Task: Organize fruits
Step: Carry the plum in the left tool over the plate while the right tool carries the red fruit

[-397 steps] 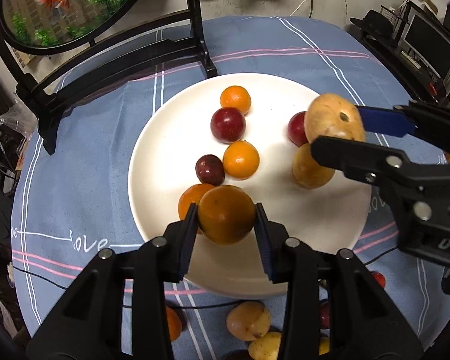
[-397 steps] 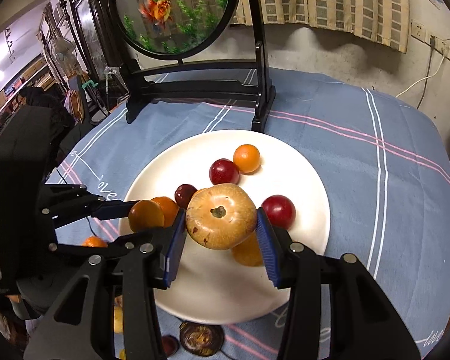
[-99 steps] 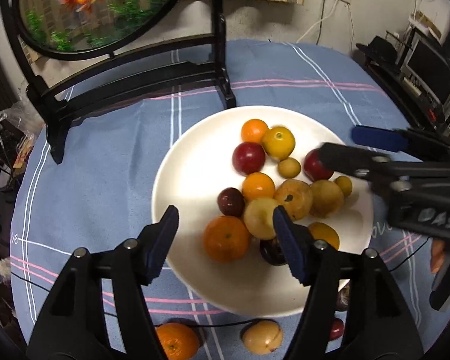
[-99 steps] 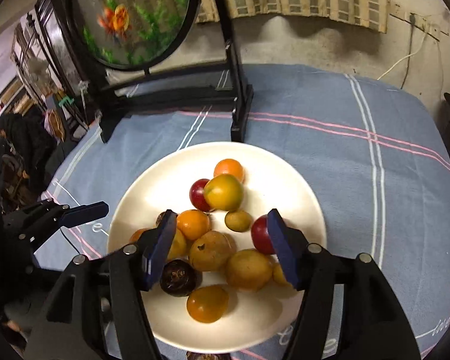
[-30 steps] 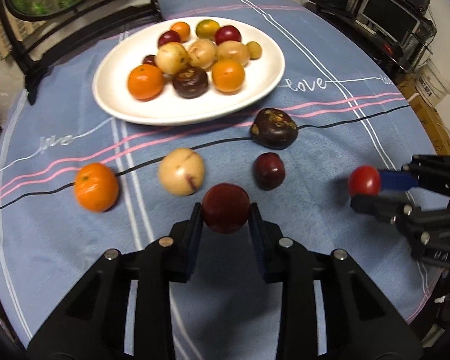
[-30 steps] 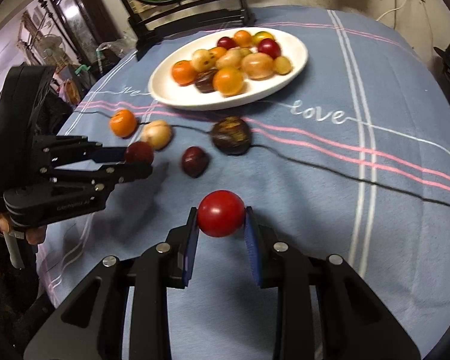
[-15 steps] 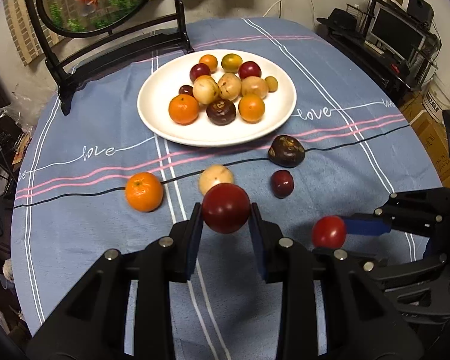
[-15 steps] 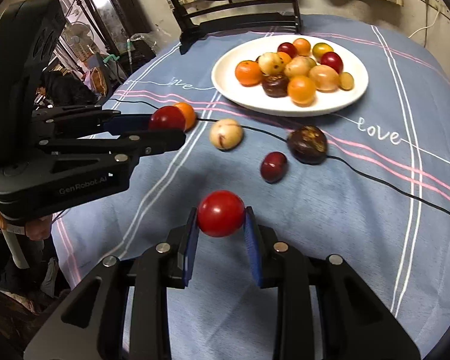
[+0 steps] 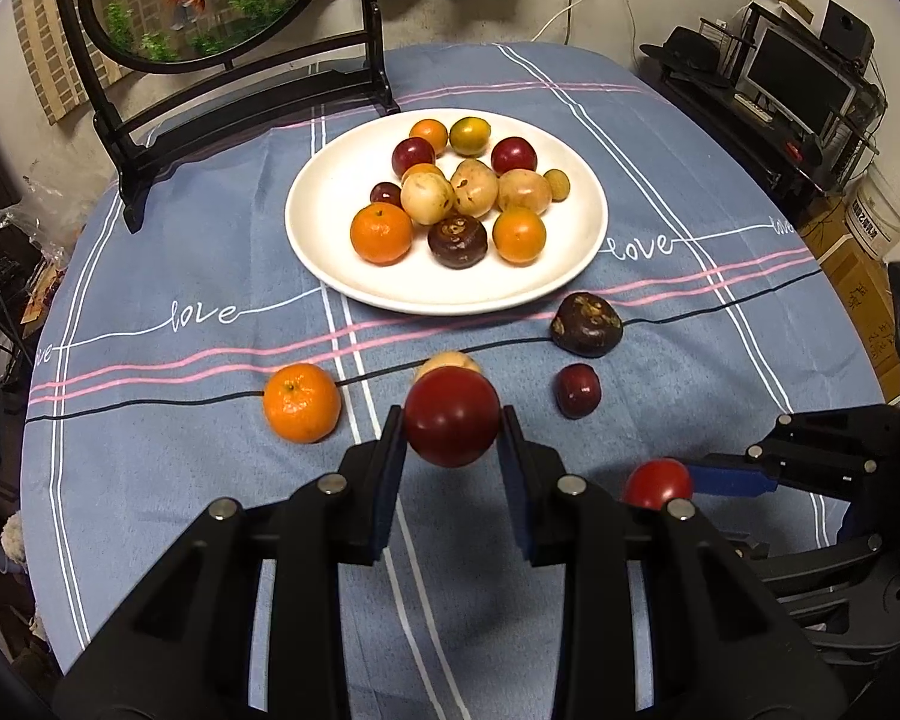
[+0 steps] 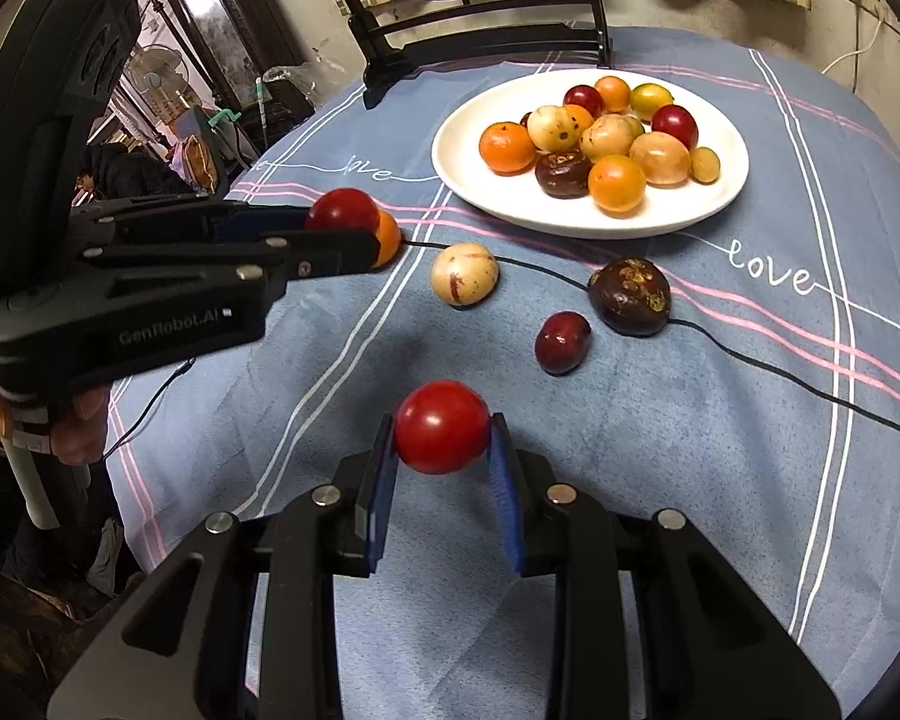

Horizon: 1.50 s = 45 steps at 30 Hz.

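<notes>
Fruits in two groups: a heap on the white plate (image 9: 576, 276) at mid-cloth, four loose on the blue cloth (image 9: 150, 450) between plate and near edge. Loose set, left to right in the left view: orange (image 9: 301, 402), pale fruit (image 9: 447, 363) partly hidden behind the held plum, small dark plum (image 9: 578, 390), brown fruit (image 9: 586, 324) just beside the plate rim. Left gripper (image 9: 452, 450) closed on a dark red plum (image 9: 452, 415), held clear of the cloth, pads pressed on both flanks. Right gripper (image 10: 441, 456) closed on a bright red tomato (image 10: 442, 435), likewise off the cloth. In the right view, left gripper (image 10: 330, 234) seen from the side, its plum (image 10: 342, 210) in front of the orange (image 10: 387, 237), a hand (image 10: 78, 420) on its handle. Plate load bunched toward centre and far side; bare rim band open along the near and left sides. Open cloth wide on the left of the plate and along the near edge below both grippers. Black cable (image 9: 150, 401) across the cloth through the loose fruit. Black stand (image 9: 240, 102) with round fish panel at the far edge, feet close behind the plate. Cloth drop-off close on the near and right sides; desk with monitor (image 9: 798, 84) beyond the right edge.
</notes>
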Tool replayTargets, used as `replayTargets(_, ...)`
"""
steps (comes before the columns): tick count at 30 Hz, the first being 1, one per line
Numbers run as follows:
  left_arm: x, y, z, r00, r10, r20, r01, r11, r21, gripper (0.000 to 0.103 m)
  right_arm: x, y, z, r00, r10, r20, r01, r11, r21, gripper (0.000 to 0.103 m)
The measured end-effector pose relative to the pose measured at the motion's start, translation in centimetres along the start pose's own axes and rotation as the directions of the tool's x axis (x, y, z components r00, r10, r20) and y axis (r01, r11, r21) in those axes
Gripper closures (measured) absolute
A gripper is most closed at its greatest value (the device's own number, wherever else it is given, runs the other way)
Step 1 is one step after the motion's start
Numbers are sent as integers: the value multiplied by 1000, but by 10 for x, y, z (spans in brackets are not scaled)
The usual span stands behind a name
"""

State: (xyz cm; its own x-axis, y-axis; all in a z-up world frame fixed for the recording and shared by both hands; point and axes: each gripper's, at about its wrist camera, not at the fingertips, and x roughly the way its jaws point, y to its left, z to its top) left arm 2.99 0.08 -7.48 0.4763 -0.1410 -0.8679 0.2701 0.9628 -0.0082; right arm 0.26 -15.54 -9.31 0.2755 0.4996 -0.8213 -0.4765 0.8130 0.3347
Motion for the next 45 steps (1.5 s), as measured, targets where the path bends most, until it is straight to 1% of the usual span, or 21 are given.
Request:
replayTargets(6,6,4,7,1000,-4,-4,4,1000,-8,72,2,-7,3,1000,3,-3,-2,1000,17,73)
replayTargets(14,12,10,6,1000,2,-16,-3,1000,-24,72,7,-8,1,1000,22,-15,-22,999,29,73)
replayTargets(19,5,27,3,1000,16,-2,-16,998,-63,72,5,-10,-1,1000,23,-12,-23,999,34,73)
replayTargets(23,5,40,-6,1000,4,-20,-6,995,-96,72,9,-12,-7,999,24,-26,-23,999,44,73)
replayTargets(27,14,40,-5,999,5,-42,-9,995,-96,72,12,-14,-8,999,25,-33,-24,999,48,73)
replayTargets(32,13,32,9,1000,-5,-18,4,997,-79,72,5,-19,2,1000,17,-14,-16,999,45,73)
replayTargets(35,14,31,26,1000,8,-3,-8,998,-68,72,-1,-24,14,1000,1,3,-1,1000,32,73)
replayTargets(38,10,30,45,999,17,33,-16,998,-54,72,-13,-31,38,998,-26,53,26,1000,14,73)
replayTargets(39,10,29,53,999,25,45,-23,998,-50,72,-19,-35,52,996,-38,82,38,999,8,73)
replayTargets(42,14,29,76,997,50,59,-47,998,-49,72,-30,-42,80,987,-73,143,74,997,-3,73)
replayTargets(45,20,27,91,996,59,65,-55,997,-56,72,-31,-50,102,980,-91,175,93,996,1,73)
